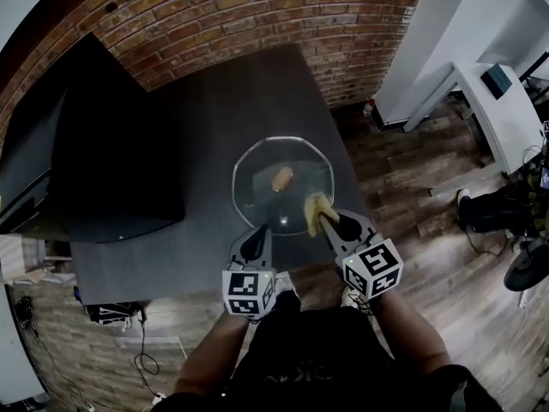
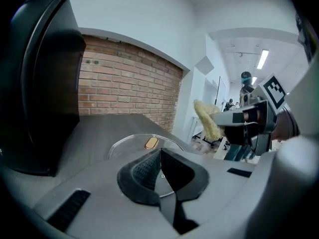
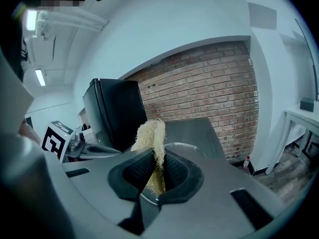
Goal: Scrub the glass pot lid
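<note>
The glass pot lid [image 1: 257, 174] with a tan knob [image 1: 282, 178] lies flat on the dark table [image 1: 206, 110]. My left gripper [image 1: 255, 245] is at the lid's near-left rim, shut on that rim; in the left gripper view the lid [image 2: 129, 141] runs in between the closed pads [image 2: 144, 176]. My right gripper [image 1: 330, 226] is shut on a yellow loofah scrubber [image 1: 316, 211] that rests on the lid's near-right part. In the right gripper view the scrubber [image 3: 152, 136] sticks up from the jaws, with the lid [image 3: 187, 148] just behind.
A large black appliance [image 1: 111, 153] takes up the table's left side. A brick wall [image 1: 283, 15] stands behind the table. The table's right edge drops to a wooden floor [image 1: 412, 204], and a white desk [image 1: 506, 110] stands far right.
</note>
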The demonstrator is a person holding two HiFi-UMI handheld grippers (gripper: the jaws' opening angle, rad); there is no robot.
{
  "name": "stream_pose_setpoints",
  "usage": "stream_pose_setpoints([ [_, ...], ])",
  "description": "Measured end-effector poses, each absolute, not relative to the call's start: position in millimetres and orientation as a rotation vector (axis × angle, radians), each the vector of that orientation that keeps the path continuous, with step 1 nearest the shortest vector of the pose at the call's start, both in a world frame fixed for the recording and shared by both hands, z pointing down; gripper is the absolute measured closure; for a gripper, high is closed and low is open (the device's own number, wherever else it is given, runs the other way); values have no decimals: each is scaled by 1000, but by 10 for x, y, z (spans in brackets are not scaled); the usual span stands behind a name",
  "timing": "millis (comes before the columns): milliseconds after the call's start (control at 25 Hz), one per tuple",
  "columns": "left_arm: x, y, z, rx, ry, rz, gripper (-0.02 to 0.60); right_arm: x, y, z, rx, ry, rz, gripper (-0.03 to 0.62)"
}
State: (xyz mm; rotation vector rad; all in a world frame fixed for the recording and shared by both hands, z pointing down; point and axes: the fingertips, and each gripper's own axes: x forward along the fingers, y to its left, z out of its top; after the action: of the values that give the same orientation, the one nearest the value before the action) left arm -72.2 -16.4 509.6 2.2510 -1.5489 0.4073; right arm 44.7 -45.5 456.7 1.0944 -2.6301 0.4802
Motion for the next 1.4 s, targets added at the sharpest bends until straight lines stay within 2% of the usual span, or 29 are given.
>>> stream_pose_setpoints([
  [640, -986, -366, 6049, 2218, -1344, 595, 548, -215, -470, 5365, 1068, -2417, 536, 546],
  [1400, -1036, -385, 6391, 2194, -1258, 718, 548, -734, -393, 6110, 897, -2226, 470, 546],
])
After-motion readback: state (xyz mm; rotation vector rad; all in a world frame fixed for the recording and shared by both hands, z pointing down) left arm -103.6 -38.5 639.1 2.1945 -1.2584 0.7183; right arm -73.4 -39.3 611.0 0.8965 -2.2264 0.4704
